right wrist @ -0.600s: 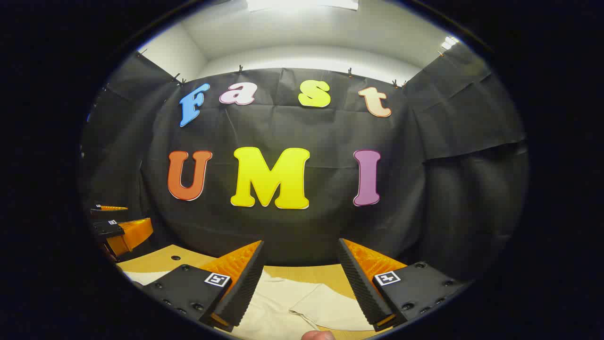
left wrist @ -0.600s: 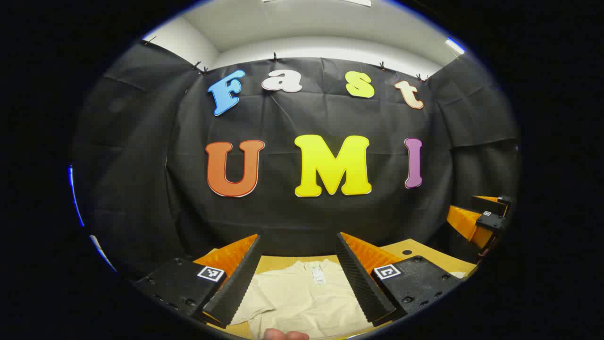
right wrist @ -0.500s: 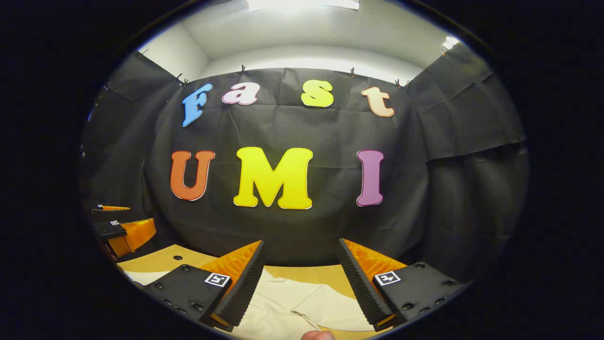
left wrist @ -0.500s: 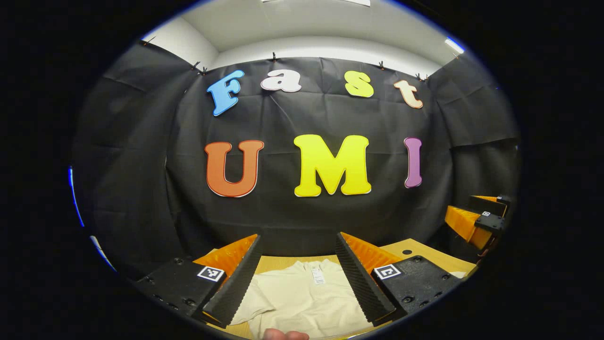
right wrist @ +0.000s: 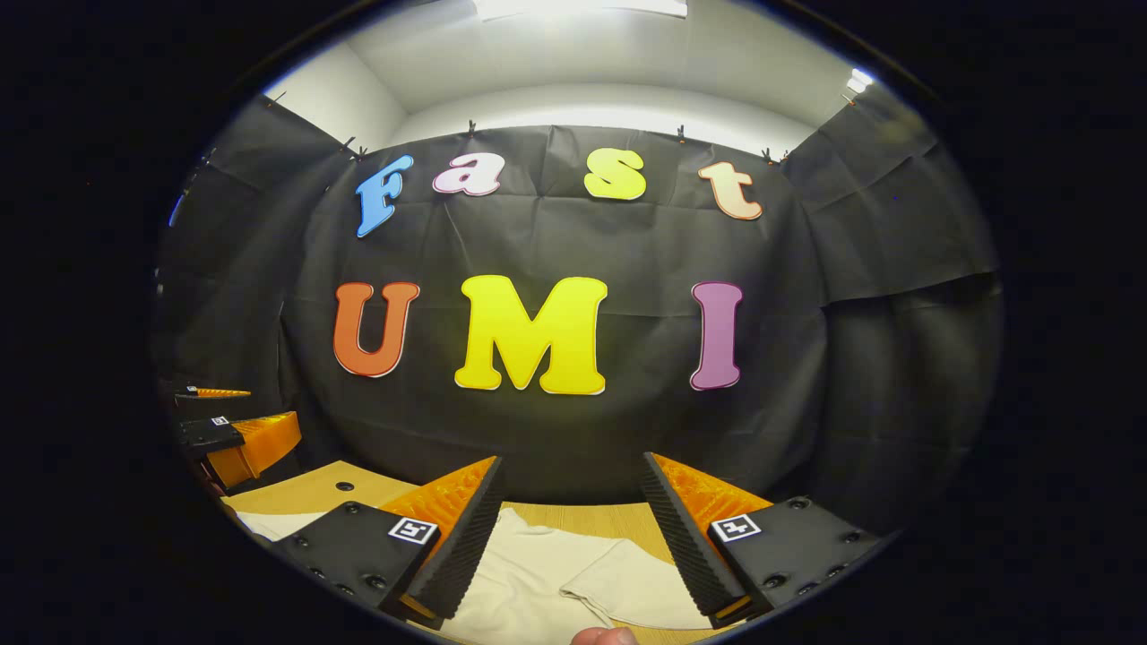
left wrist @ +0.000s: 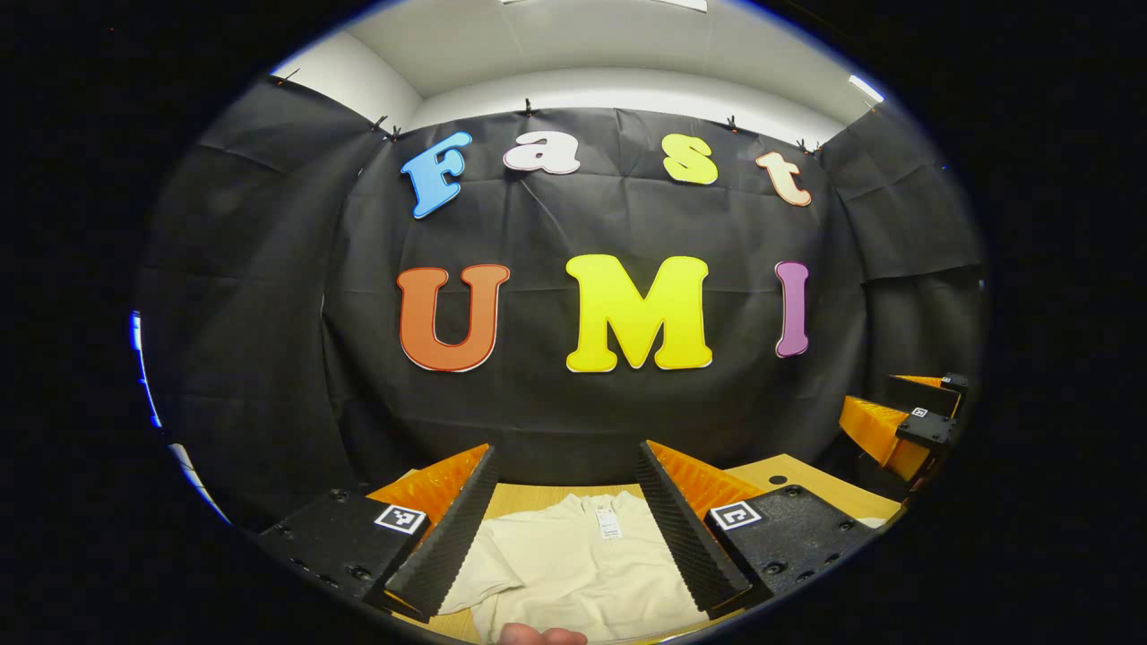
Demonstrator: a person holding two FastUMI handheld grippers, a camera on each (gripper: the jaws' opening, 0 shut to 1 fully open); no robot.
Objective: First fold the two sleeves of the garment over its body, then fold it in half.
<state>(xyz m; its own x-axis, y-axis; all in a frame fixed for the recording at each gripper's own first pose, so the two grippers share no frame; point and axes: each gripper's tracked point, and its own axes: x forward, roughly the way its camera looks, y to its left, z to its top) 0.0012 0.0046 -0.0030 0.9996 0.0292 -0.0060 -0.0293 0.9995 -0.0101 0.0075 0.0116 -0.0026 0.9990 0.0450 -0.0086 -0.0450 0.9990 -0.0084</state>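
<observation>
A cream short-sleeved garment (left wrist: 573, 569) lies flat on the wooden table (left wrist: 806, 479), its neck label facing up toward the far wall. My left gripper (left wrist: 566, 466) hangs open above its collar, nothing between the fingers. In the right gripper view the garment's sleeve (right wrist: 627, 587) lies spread on the table below my right gripper (right wrist: 571, 470), which is also open and empty. Each gripper appears at the edge of the other's view: the right gripper (left wrist: 905, 417) at far right, the left gripper (right wrist: 237, 430) at far left.
The black cloth wall (left wrist: 582, 421) stands close behind the table's far edge. A small round hole (right wrist: 345, 486) sits in the tabletop near the left. A fingertip (left wrist: 538, 635) shows at the bottom of each view.
Both grippers have drifted slightly, so the wall and garment sit a little to the right in each view. Neither gripper has changed its opening, and the garment lies as before.
</observation>
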